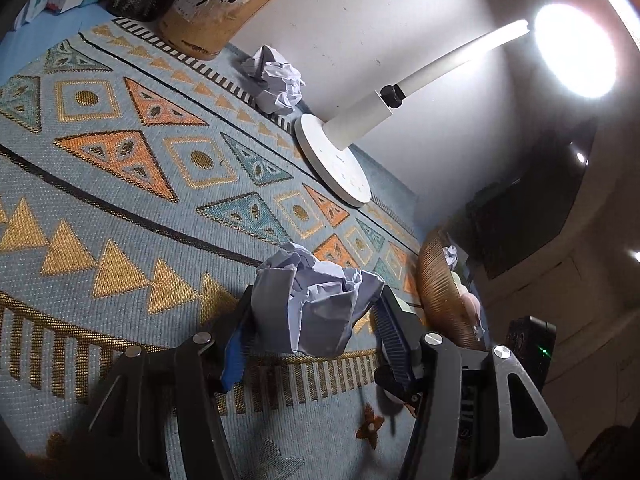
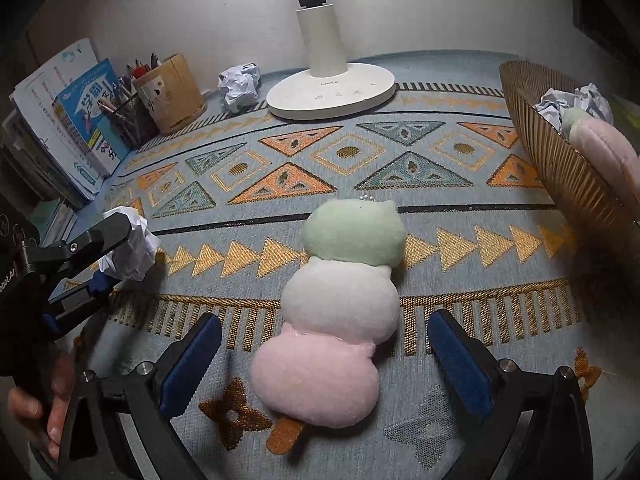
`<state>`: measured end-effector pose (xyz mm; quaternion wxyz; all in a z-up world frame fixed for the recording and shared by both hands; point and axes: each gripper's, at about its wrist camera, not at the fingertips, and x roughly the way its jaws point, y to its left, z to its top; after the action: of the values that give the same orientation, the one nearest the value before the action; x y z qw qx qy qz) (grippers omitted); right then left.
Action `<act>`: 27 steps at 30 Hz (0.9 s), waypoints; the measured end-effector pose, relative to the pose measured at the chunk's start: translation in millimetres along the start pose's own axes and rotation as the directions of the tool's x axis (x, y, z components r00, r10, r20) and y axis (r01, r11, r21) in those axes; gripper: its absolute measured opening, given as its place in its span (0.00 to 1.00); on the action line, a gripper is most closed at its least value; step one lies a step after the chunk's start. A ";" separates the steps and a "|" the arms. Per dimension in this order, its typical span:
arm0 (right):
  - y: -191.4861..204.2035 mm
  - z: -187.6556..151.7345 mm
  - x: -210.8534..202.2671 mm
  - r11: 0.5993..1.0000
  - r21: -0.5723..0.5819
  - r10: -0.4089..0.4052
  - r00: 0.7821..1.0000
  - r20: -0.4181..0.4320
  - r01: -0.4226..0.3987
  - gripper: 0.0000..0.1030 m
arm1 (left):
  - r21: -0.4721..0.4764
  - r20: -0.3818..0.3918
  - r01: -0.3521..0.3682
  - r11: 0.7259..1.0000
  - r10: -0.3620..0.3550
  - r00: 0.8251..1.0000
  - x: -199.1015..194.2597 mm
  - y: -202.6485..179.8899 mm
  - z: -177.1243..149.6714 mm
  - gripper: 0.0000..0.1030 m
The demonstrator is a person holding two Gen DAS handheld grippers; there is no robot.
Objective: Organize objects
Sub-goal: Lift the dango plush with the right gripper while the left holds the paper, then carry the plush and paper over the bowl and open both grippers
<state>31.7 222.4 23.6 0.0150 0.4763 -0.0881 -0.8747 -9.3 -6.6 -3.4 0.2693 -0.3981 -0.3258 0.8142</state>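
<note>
Crumpled white paper is what my left gripper (image 1: 316,308) holds: its two fingers are clamped on either side of a paper ball (image 1: 316,300), carried just above the patterned woven mat (image 1: 120,216), presumably so it can travel to the ribbed brown basket (image 2: 560,168) standing at the mat's right end. I judge that basket to be the collection point, since it already holds another paper wad and a pink plush item. My right gripper (image 2: 324,356) is spread wide and holds nothing; its blue-padded fingers (image 2: 192,360) straddle the lower part of a dango plush toy (image 2: 340,312), which lies flat on the mat with its green ball away from me and its brown stick end toward me. The fingers stand apart from the plush on both sides, so this reads as a lined-up approach, not a grip. A second loose paper ball (image 2: 239,86) rests against the wall between the desk lamp's base (image 2: 332,90) and a wooden pen holder (image 2: 172,92), still uncollected. Books (image 2: 80,128) stand upright at the far left, seemingly already in order.
</note>
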 end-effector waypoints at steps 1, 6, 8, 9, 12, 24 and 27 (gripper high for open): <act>3.2 0.9 1.4 0.999 0.012 -0.033 0.999 -0.015 0.033 1.00 | 0.001 0.002 0.000 1.000 0.000 1.000 0.0 0.1 -0.1 0.52; 19.4 -9.5 -0.1 0.971 0.050 -0.236 0.971 0.038 0.234 0.69 | 0.010 -0.004 0.013 1.000 -0.013 1.000 0.5 -0.2 -0.2 0.52; 24.4 -14.3 -6.7 0.970 0.043 -0.241 0.968 0.073 0.238 0.48 | 0.029 -0.002 0.006 1.000 -0.006 1.000 0.2 -2.7 -1.4 0.52; 26.3 -17.1 -7.8 0.966 0.041 -0.258 0.963 0.079 0.256 0.48 | 0.039 -0.001 0.005 0.999 -0.005 1.000 -0.2 -4.5 -2.0 0.52; 36.4 -23.9 -16.8 0.970 -0.007 -0.241 0.962 0.125 0.244 0.48 | 0.074 0.003 0.001 0.997 -0.001 1.000 -1.7 -9.8 -3.8 0.52; -76.1 -46.5 -128.7 0.911 0.252 0.246 0.921 0.303 -0.326 0.48 | 0.275 -0.012 0.061 0.959 -0.060 0.998 1.6 -99.8 -8.5 0.52; -111.2 -18.6 -172.8 0.944 0.259 0.093 0.916 0.390 -0.205 0.48 | 0.413 -0.028 0.113 0.904 -0.111 0.993 23.1 -174.4 -2.2 0.53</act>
<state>148.0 348.3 138.6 -0.0056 0.2905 -0.2549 -0.9223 11.4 122.4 114.5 0.3943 -0.3142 -0.1678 0.8471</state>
